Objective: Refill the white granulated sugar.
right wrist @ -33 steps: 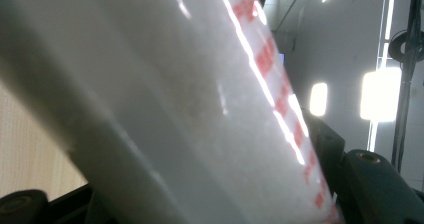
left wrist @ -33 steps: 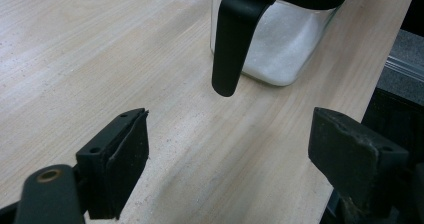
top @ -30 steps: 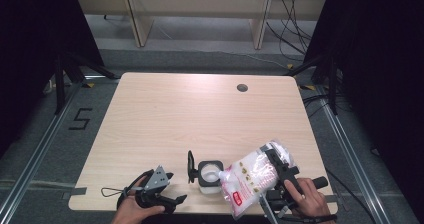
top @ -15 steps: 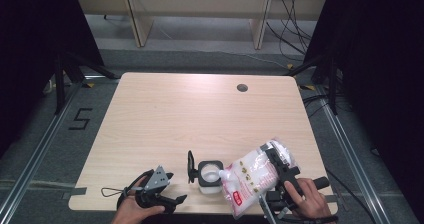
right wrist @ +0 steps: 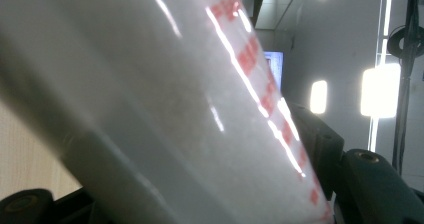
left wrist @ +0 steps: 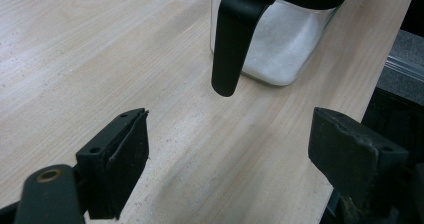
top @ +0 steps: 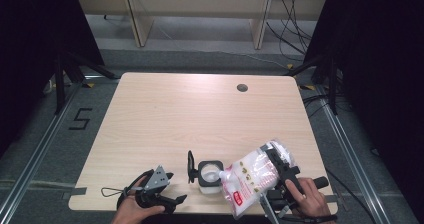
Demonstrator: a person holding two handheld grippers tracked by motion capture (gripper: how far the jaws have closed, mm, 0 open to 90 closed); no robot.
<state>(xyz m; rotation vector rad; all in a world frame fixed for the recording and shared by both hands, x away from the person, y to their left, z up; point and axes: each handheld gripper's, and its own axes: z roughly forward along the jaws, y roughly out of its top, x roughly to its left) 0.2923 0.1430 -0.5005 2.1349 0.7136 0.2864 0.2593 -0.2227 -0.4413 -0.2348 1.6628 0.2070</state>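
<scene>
The left gripper (top: 167,200) rests low on the pale wooden table (top: 165,114), its jaws spread wide with nothing between them; ahead of those jaws, a little apart, stands the clear square glass jar with a black rim (left wrist: 280,39), its black hinged lid (top: 191,165) swung up on the side nearest them and its black latch arm (left wrist: 232,39) hanging down the wall that faces them. The jar holds a low layer of white granules, well short of the rim, so there looks to be plenty of room left. To the right, the right gripper (top: 274,170) has its jaws closed partway around the body of a clear plastic bag of white granules with red print (top: 250,176), one jaw on either side of it, and the bag is tipped so that its lower end lies just at the jar's open mouth (top: 210,171). Whether grains are flowing at this instant I cannot tell. To pour well, I judge the bag's opening should sit squarely over the mouth and low to it, the tilt raised slowly so the stream stays thin, and the grip kept firm but not squeezing. The free jaws could steady the jar by its wall if it starts to shift.
</scene>
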